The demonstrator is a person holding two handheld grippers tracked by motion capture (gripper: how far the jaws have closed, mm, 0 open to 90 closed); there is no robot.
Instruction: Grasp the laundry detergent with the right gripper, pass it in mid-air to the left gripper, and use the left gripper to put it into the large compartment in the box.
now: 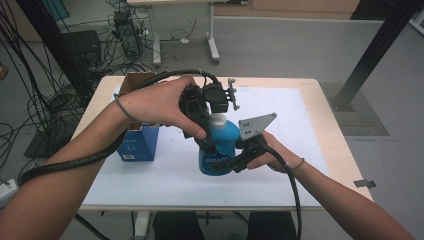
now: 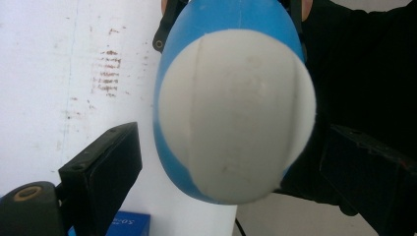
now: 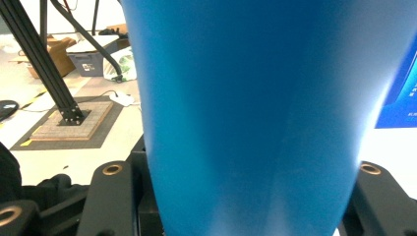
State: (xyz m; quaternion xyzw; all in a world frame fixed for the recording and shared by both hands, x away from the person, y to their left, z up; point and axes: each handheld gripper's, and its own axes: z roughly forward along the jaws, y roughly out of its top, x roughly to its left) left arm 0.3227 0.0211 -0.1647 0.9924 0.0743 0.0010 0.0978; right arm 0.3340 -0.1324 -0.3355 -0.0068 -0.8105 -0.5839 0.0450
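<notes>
A blue bottle with a white cap stands upright on the white sheet at the table's middle. My right gripper is shut on its lower body from the right; in the right gripper view the blue wall sits between both jaws of that gripper. My left gripper comes down from above onto the cap. In the left gripper view the white cap lies between the jaws of this gripper, with a narrow gap at the left finger, so it is open.
A blue carton with open brown flaps stands left of the bottle, partly behind the left hand. The white sheet covers most of the small table. Cables lie on the floor at left, and a black post rises at the right.
</notes>
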